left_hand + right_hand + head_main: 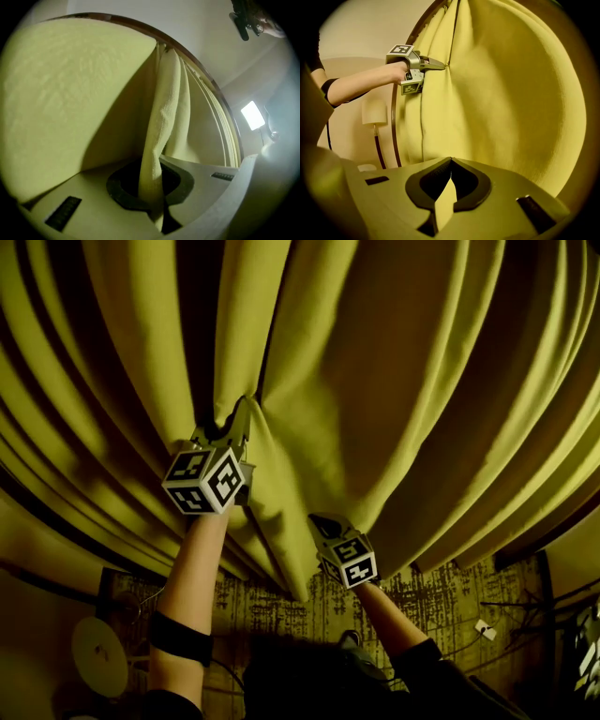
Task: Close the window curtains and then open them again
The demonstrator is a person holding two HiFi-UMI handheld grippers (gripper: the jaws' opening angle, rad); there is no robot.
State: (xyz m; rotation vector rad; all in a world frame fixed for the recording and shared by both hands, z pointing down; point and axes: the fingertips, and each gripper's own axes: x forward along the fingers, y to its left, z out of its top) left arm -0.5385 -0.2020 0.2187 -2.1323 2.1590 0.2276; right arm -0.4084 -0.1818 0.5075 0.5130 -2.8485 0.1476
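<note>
In the head view, the yellow curtain (403, 381) is hanging in deep folds across nearly the whole frame, and both arms are reaching up into it. The left gripper (244, 411) is biting into a fold where two swells of cloth are meeting, with its marker cube (204, 480) sitting just below. The right gripper (322, 521) is gripping the cloth lower and to the right, near the hanging edge. A dark band (180, 637) is wrapping the left forearm. In the left gripper view, the jaws are pressing together on a narrow, rope-like pleat of the curtain, which is rising straight up from between them. A broad sheet of the same cloth is filling the left side, and a bright panel (252, 115) is glowing on the wall at the right. In the right gripper view, the jaws are pinching a thin edge of the curtain, which is showing as a pale sliver in the gap between them. The cloth is billowing to the right, the left gripper is clamping a fold higher up, and a wall lamp (374, 112) is hanging on the pale wall beneath the outstretched arm.
</note>
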